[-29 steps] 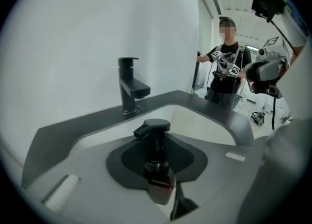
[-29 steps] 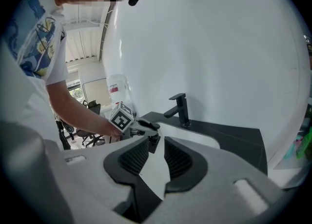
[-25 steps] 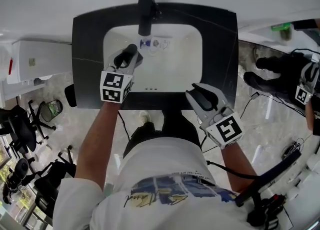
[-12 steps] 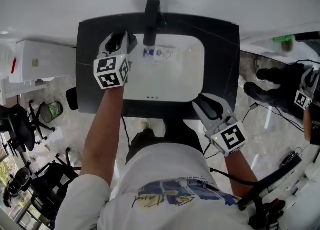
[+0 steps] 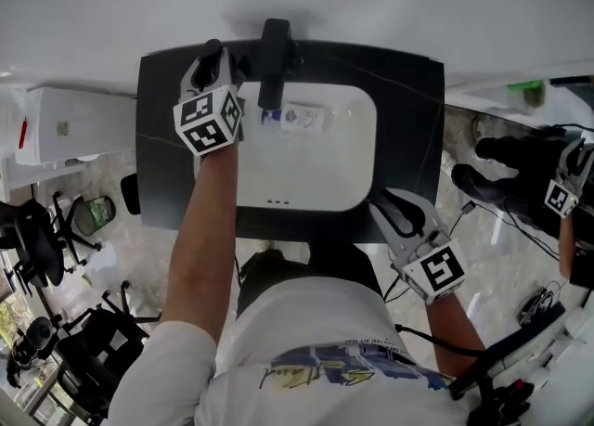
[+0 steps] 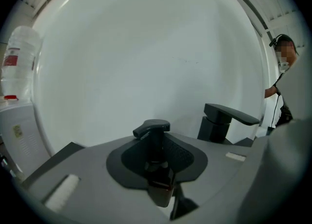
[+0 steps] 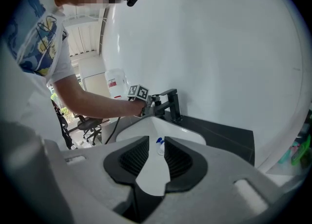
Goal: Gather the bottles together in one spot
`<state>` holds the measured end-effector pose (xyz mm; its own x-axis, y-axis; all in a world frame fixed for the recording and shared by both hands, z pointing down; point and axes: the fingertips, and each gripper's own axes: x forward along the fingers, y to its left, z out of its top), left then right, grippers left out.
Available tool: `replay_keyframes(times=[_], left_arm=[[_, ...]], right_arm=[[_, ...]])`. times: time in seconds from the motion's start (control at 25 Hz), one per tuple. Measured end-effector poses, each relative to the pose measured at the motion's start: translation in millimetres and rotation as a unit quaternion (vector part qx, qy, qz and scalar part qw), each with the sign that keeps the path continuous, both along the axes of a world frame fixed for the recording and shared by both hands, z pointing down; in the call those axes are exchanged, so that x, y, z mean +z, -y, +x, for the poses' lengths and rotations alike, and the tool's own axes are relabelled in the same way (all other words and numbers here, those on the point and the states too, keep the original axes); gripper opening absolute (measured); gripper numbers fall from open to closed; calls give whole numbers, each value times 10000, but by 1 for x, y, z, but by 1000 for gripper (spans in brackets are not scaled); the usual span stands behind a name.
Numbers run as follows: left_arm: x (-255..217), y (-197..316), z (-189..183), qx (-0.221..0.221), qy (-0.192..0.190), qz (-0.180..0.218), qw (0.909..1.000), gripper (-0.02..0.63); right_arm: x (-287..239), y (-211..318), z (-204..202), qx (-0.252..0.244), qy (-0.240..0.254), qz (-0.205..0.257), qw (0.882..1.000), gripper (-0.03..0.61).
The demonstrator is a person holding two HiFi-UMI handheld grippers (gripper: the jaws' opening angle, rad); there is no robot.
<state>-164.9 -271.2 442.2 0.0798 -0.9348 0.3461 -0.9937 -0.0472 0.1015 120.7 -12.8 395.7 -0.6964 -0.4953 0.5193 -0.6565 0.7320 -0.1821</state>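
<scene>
In the left gripper view a dark pump bottle (image 6: 157,167) with a black pump head stands upright between the jaws, and my left gripper (image 5: 214,55) is shut on it. That gripper hovers over the back left of the black counter (image 5: 413,109), just left of the black faucet (image 5: 273,60). A small clear bottle with a blue cap (image 5: 295,119) lies in the white basin (image 5: 311,178) below the faucet; it also shows as the clear bottle (image 7: 159,146) in the right gripper view. My right gripper (image 5: 397,213) is open and holds nothing at the counter's front right edge.
A white appliance (image 5: 70,118) with a water jug (image 6: 17,54) stands left of the counter. Office chairs (image 5: 37,248) and cables crowd the floor on the left. Another person with a gripper (image 5: 557,183) is at the far right. A plain white wall rises behind the sink.
My left gripper has carried the pump bottle from over the basin's left side to the back left of the counter beside the faucet. The right gripper has drawn back a little toward the front right.
</scene>
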Motion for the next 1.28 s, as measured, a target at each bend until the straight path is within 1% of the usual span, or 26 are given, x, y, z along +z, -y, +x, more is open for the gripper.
replay_keyframes(times=[0.2, 0.36, 0.52, 0.72, 0.8, 0.92, 1.0, 1.08, 1.16, 1.28], left_arm=[[3, 22, -8, -295, -71, 159, 9994, 84], [3, 29, -8, -486, -139, 278, 9983, 86], [6, 31, -7, -582, -134, 407, 9974, 87], [15, 26, 4, -417, 3, 464, 9980, 101], [17, 23, 6, -352, -25, 495, 9982, 124], [16, 21, 9, -169, -91, 558, 9983, 176], [17, 21, 12, -18, -73, 561, 9984, 193], [17, 19, 18, 172, 10, 552, 9983, 201], [17, 18, 22, 339, 128, 565, 9977, 231], [17, 16, 24, 465, 249, 609, 9968, 248]], right_arm=[[4, 4, 14, 47, -131, -84, 9999, 95], [6, 3, 25, 91, -238, -203, 9995, 95], [7, 7, 20, 89, -122, -174, 9997, 95], [17, 6, 20, 108, -74, -211, 9997, 95], [16, 6, 19, 124, -59, -212, 9997, 95], [16, 5, 16, 140, -64, -234, 9996, 95], [15, 5, 13, 159, -39, -214, 9996, 95], [14, 4, 10, 167, -33, -198, 9997, 95], [13, 2, 7, 159, -40, -186, 9997, 95], [12, -3, 2, 162, -56, -210, 9996, 95]])
